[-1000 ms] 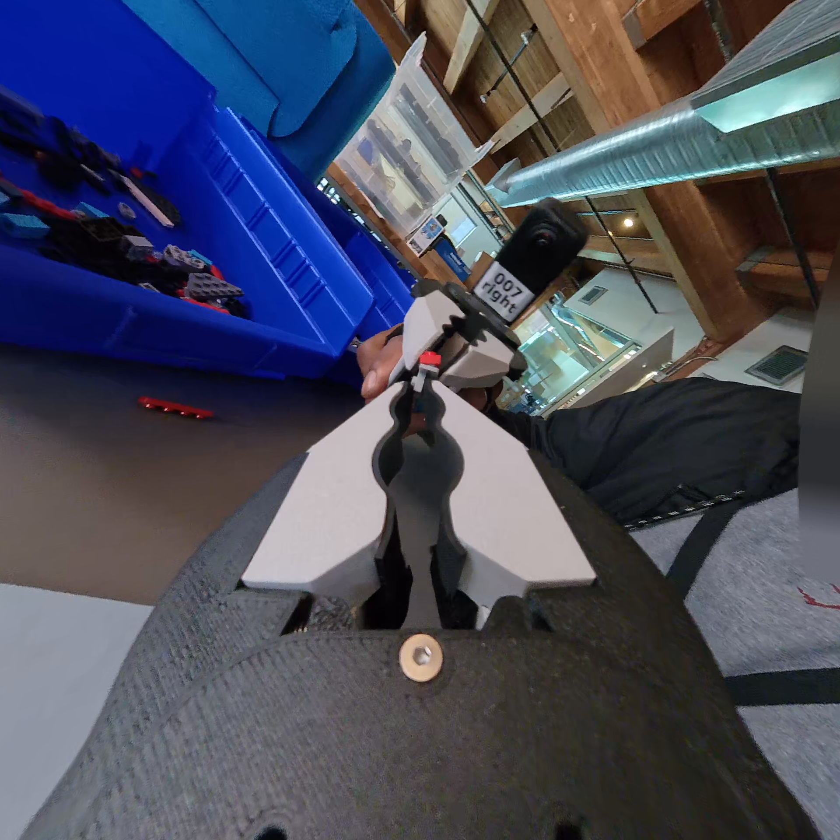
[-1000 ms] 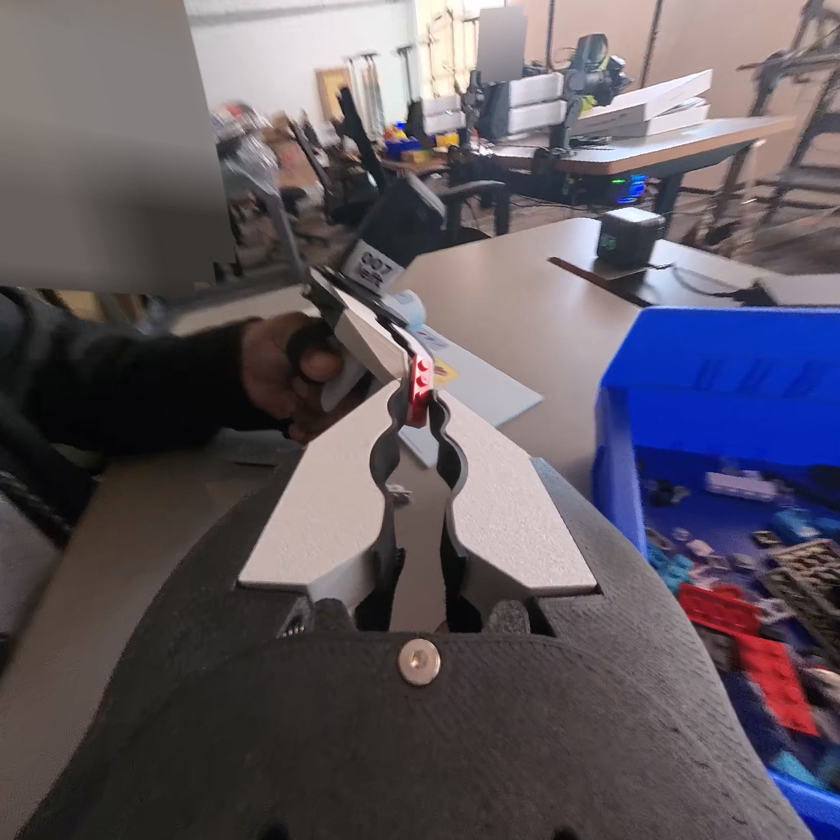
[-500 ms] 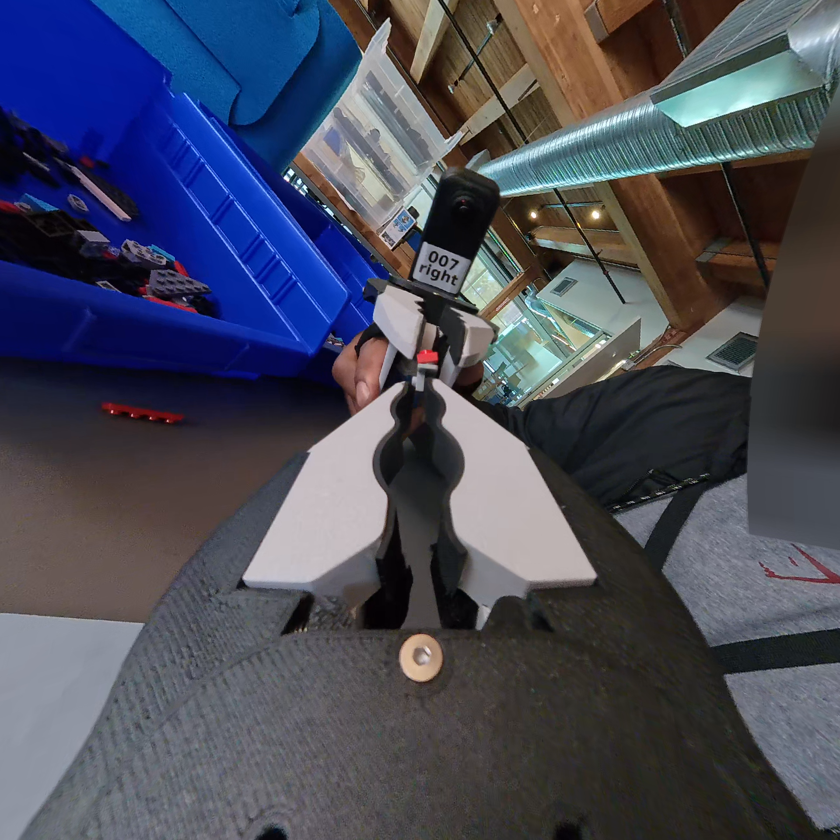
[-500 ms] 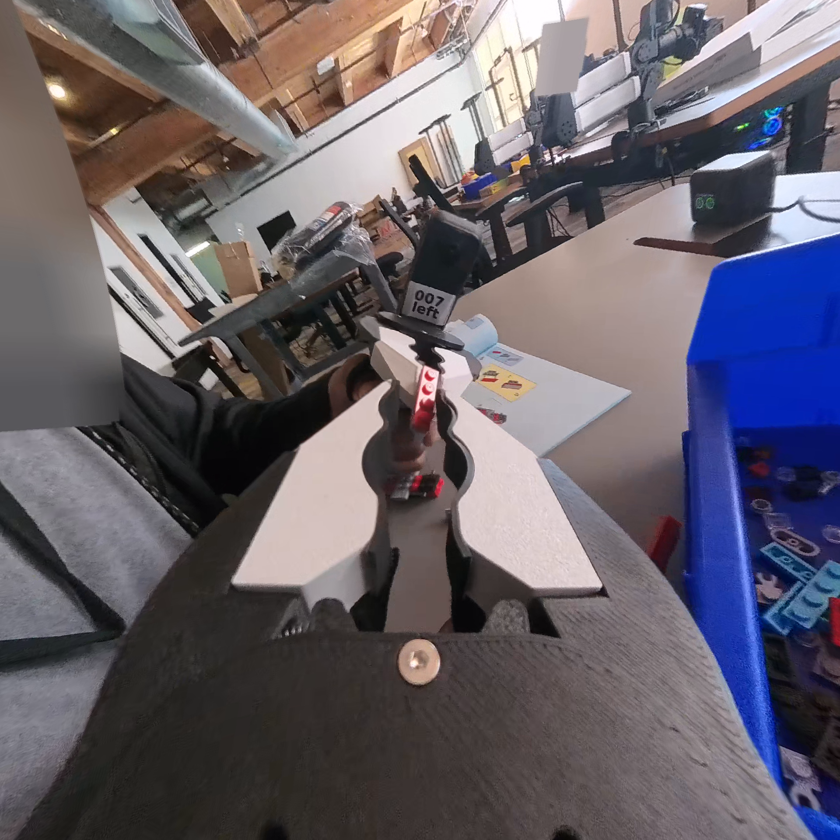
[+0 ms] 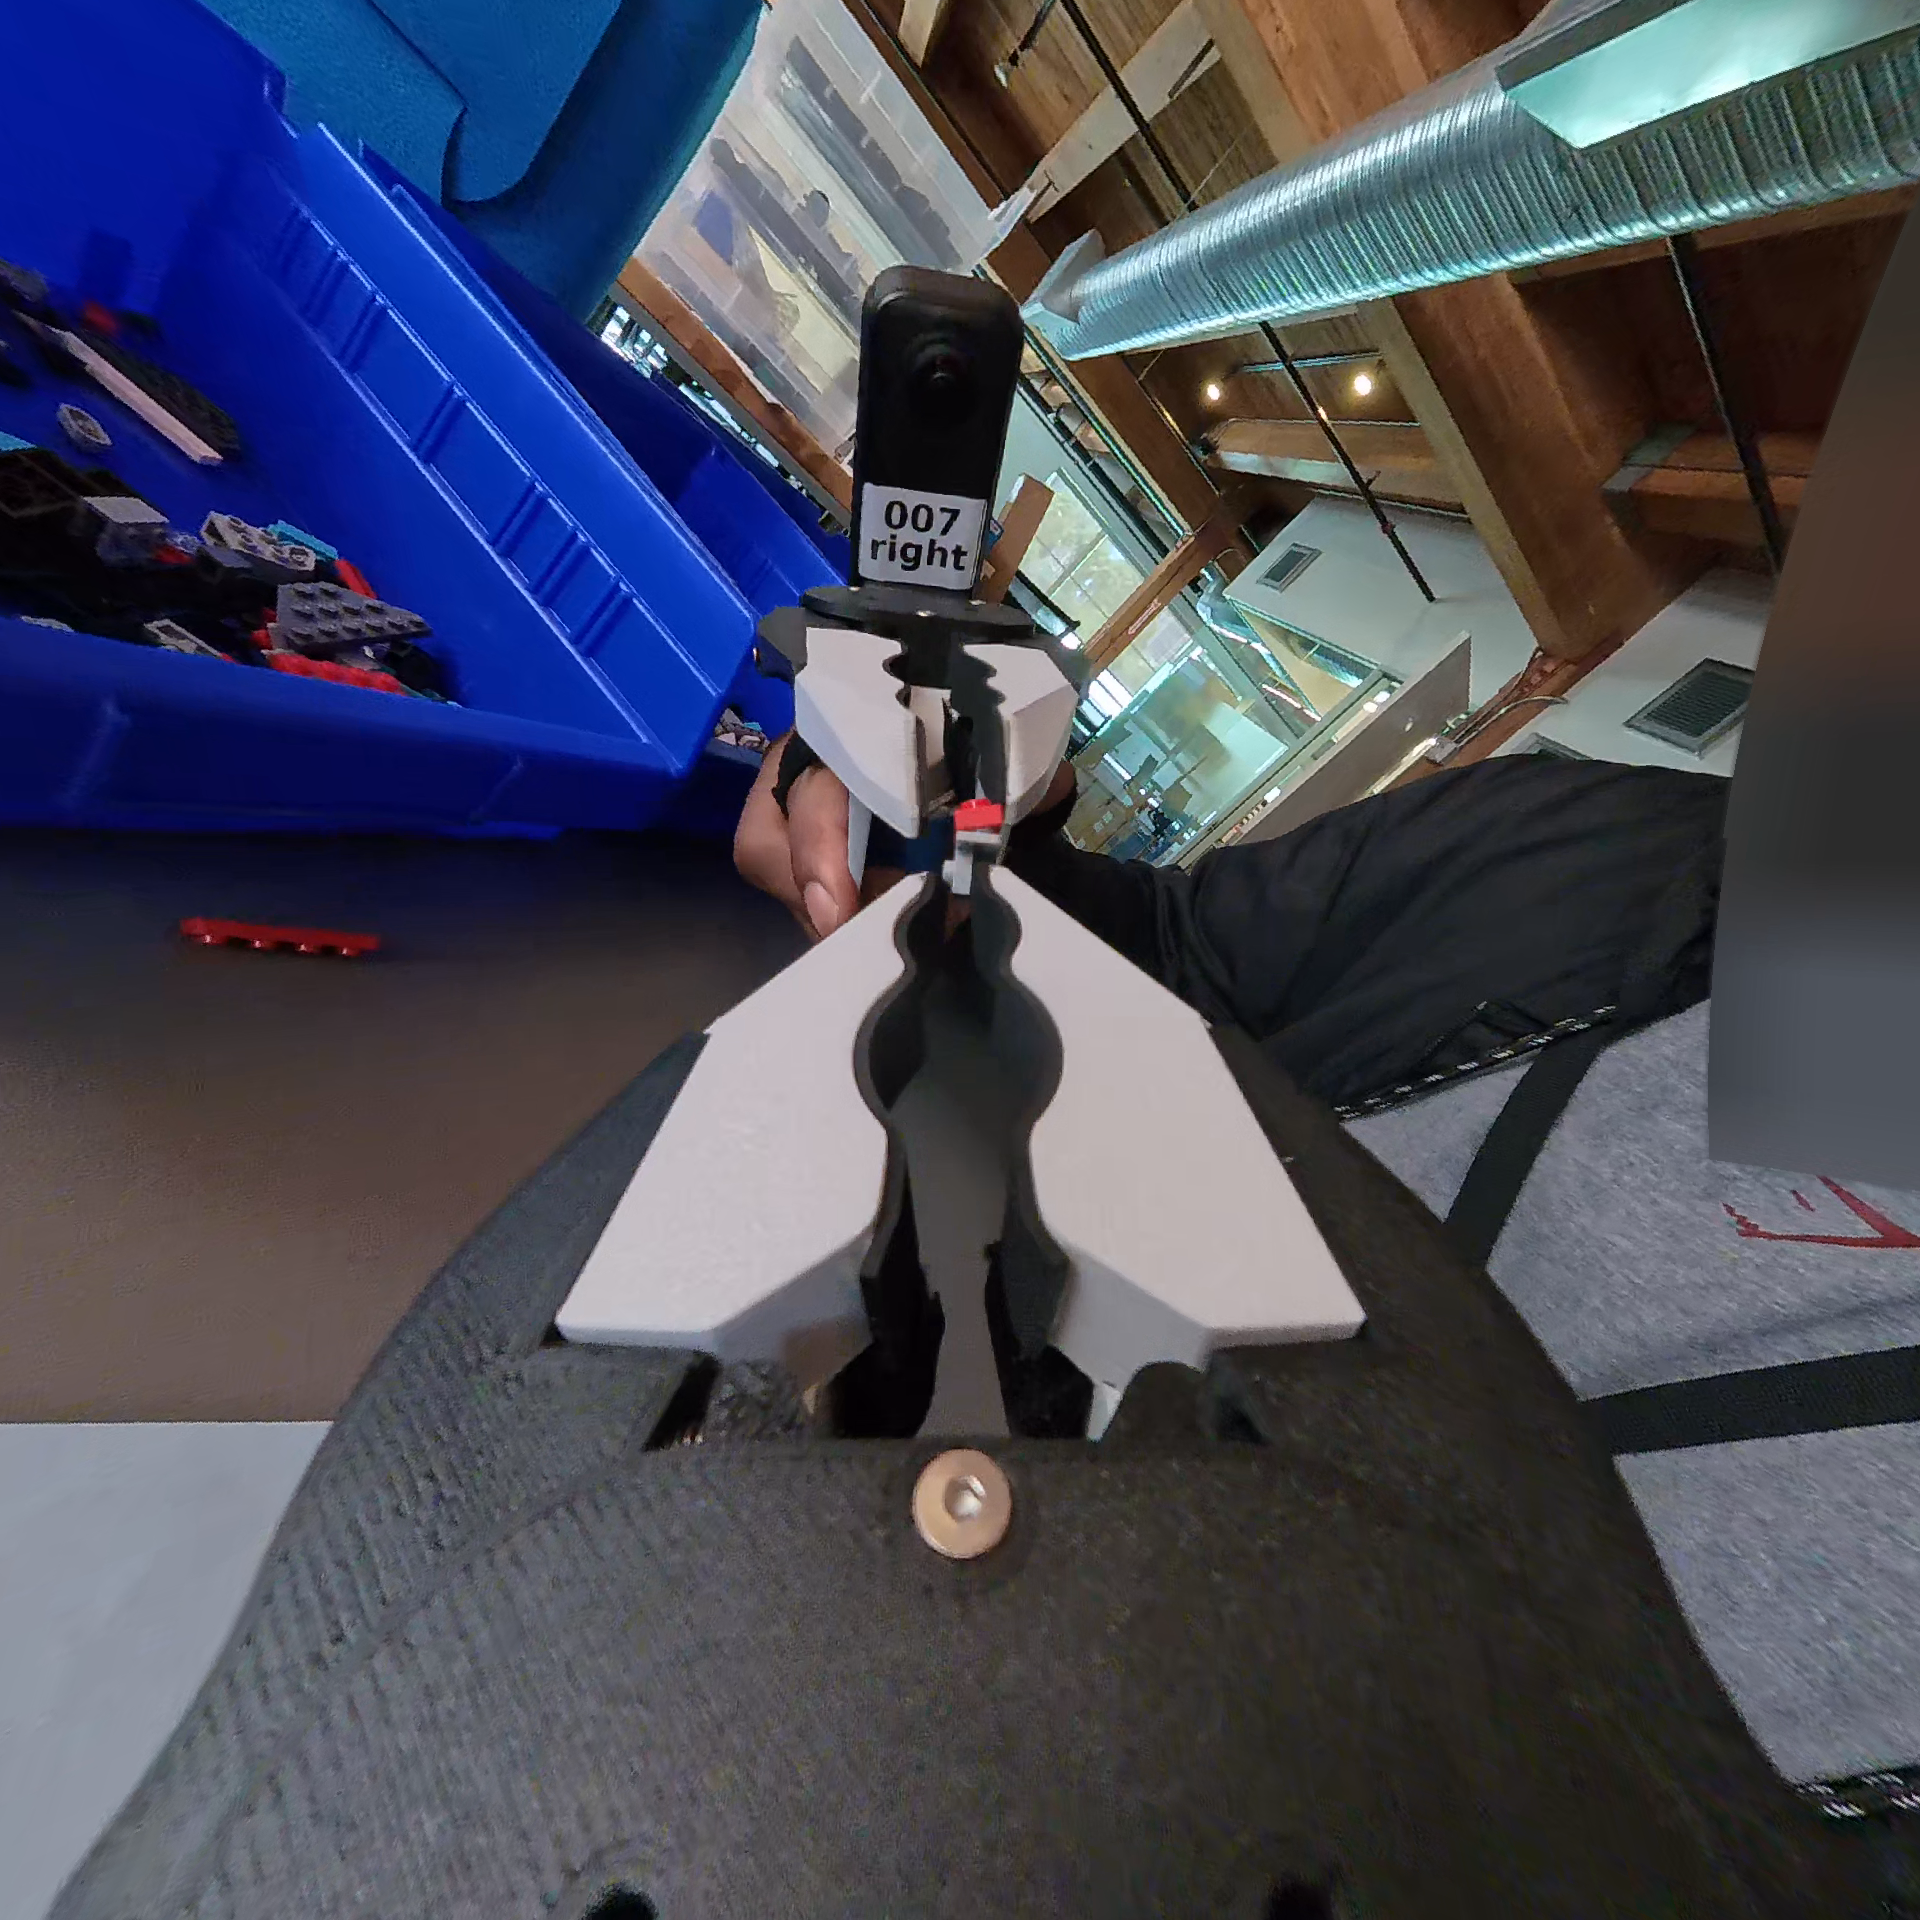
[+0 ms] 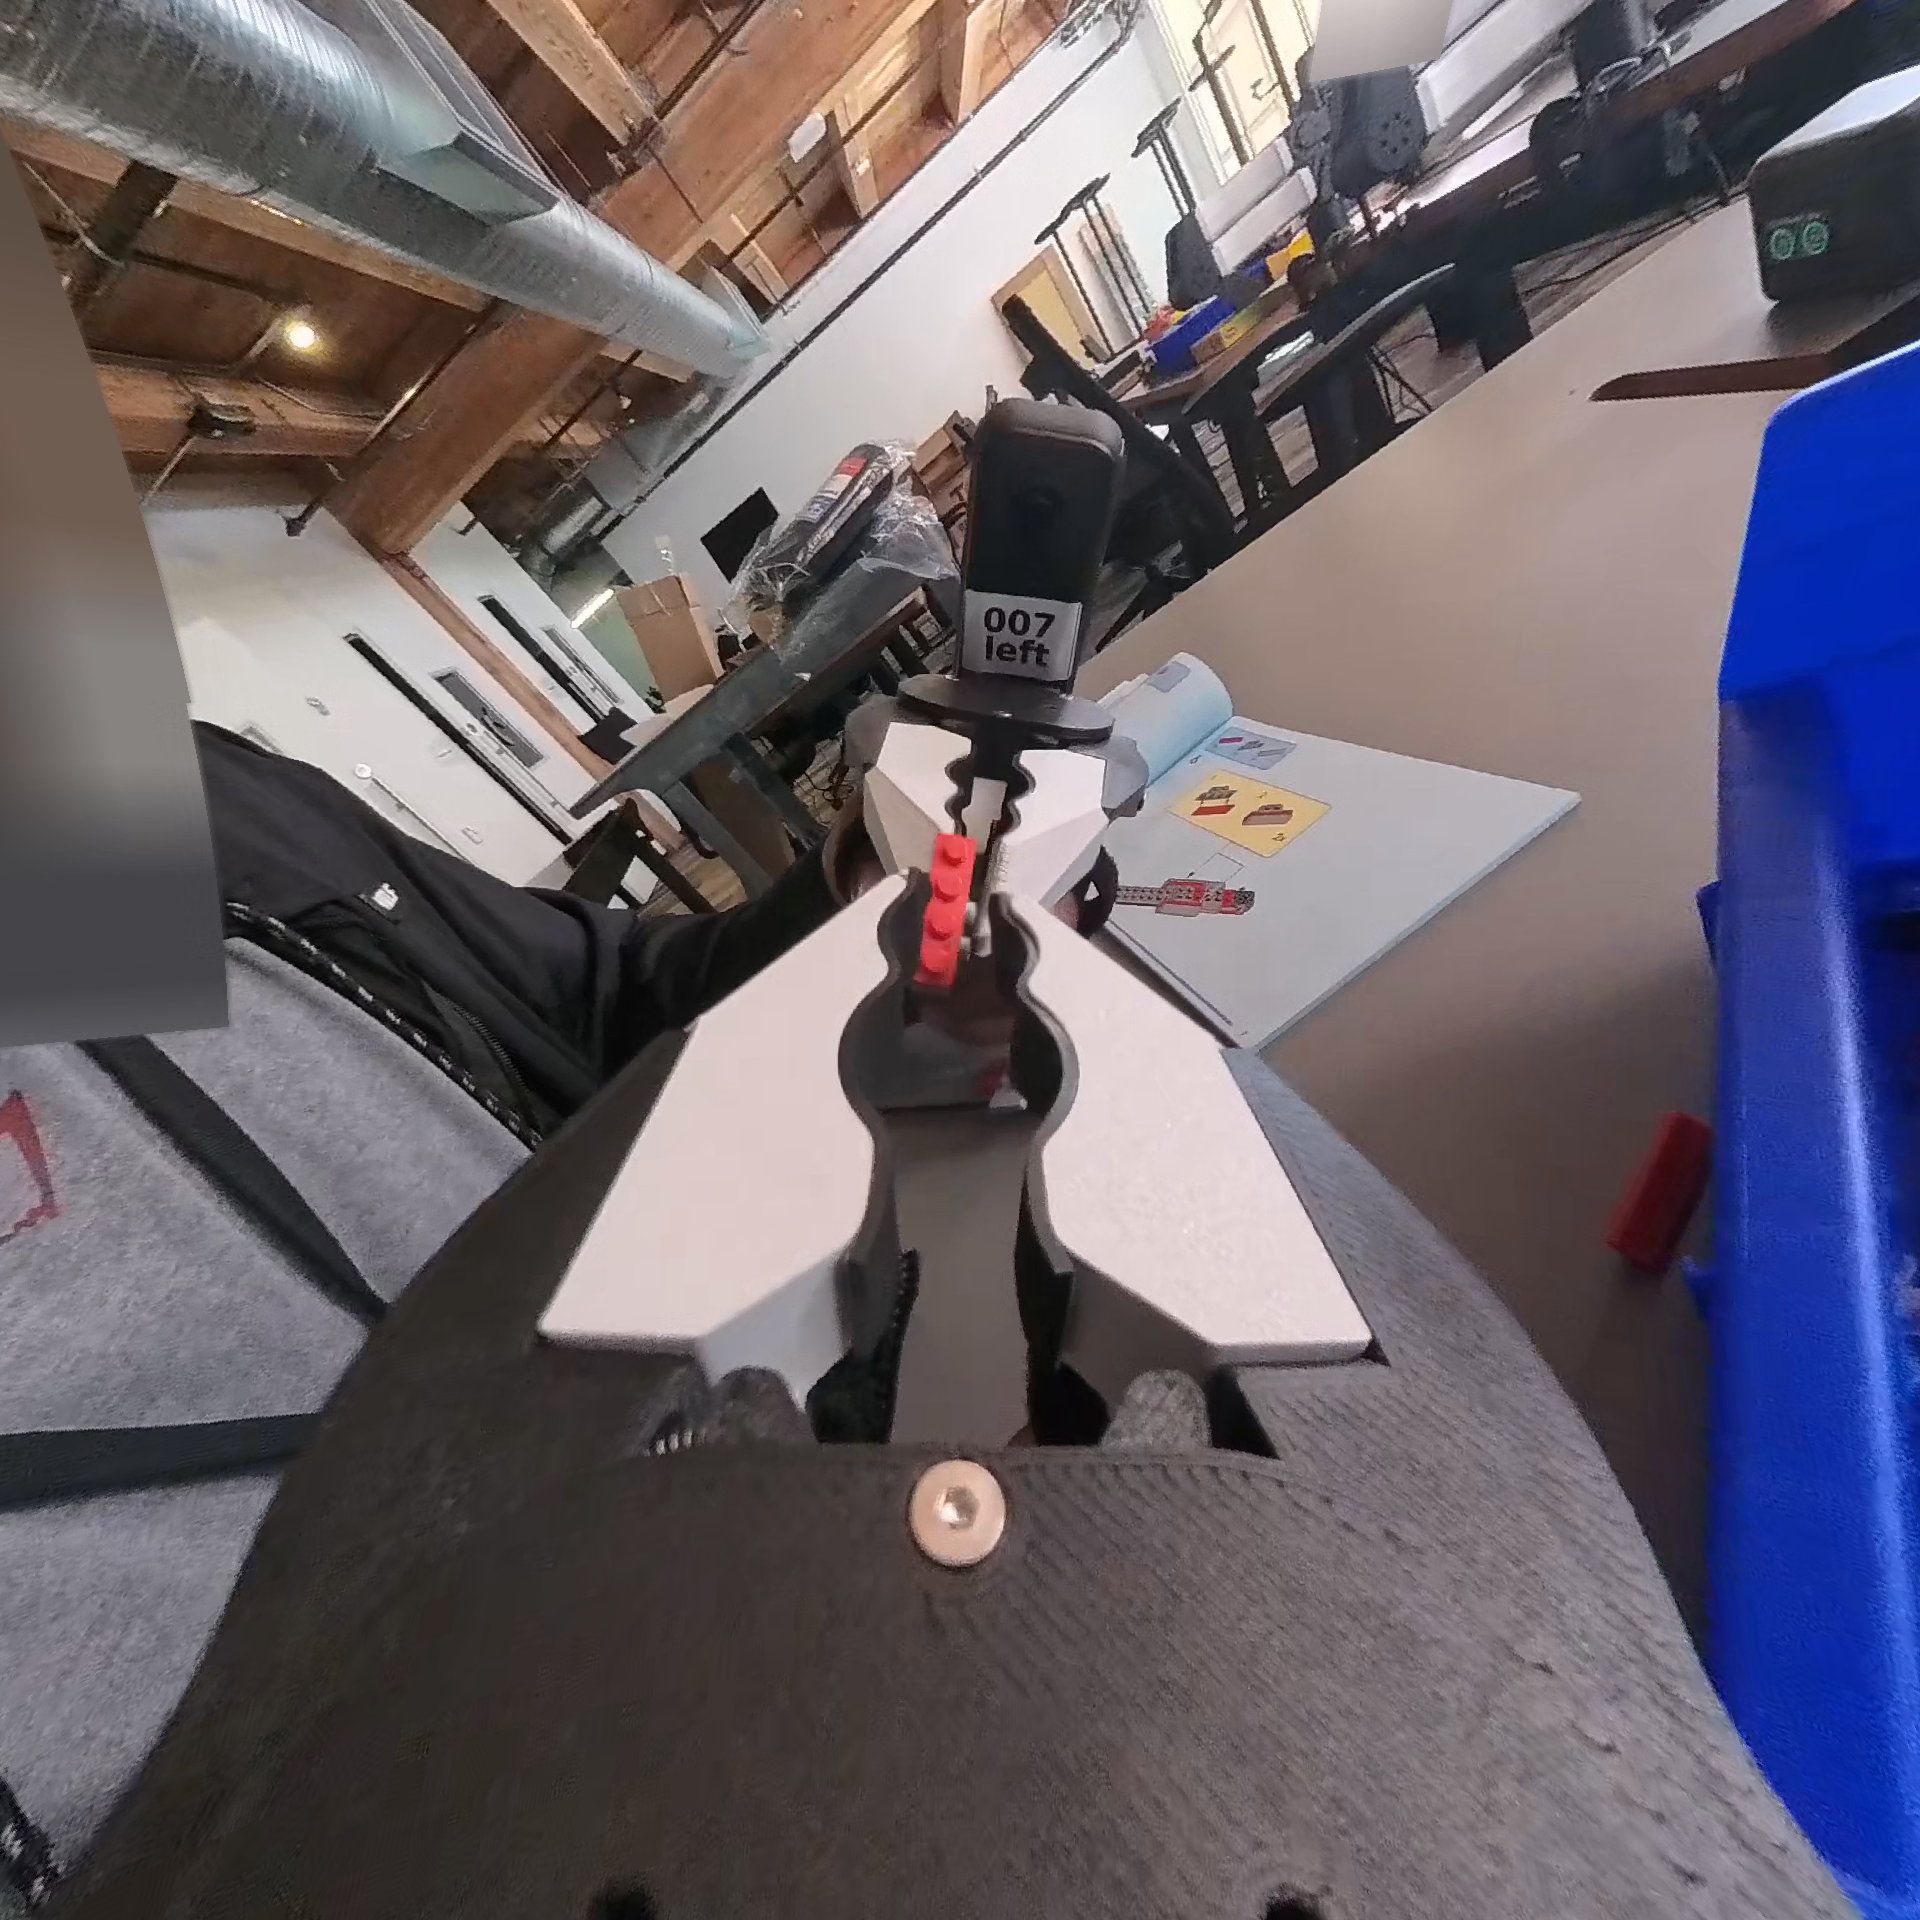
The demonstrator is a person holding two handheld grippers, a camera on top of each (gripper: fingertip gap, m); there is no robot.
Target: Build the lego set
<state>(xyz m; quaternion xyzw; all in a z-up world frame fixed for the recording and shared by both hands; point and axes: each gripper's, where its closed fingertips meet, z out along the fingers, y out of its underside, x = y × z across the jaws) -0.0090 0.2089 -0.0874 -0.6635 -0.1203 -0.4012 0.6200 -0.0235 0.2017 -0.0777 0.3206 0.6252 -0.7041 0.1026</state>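
Beside the blue bin (image 5: 436, 665), right gripper (image 6: 951, 914) and left gripper (image 5: 961, 883) pinch one small red-and-white lego assembly (image 6: 943, 920) tip to tip; most pieces remain loose, so the build seems early.

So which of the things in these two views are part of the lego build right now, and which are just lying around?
In use:
- left gripper and right gripper, tips meeting
- small red studded lego assembly pinched between them
- open instruction booklet
- blue plastic parts bin of loose pieces

Lying about:
- flat red lego plate on the brown table
- black box with green lights
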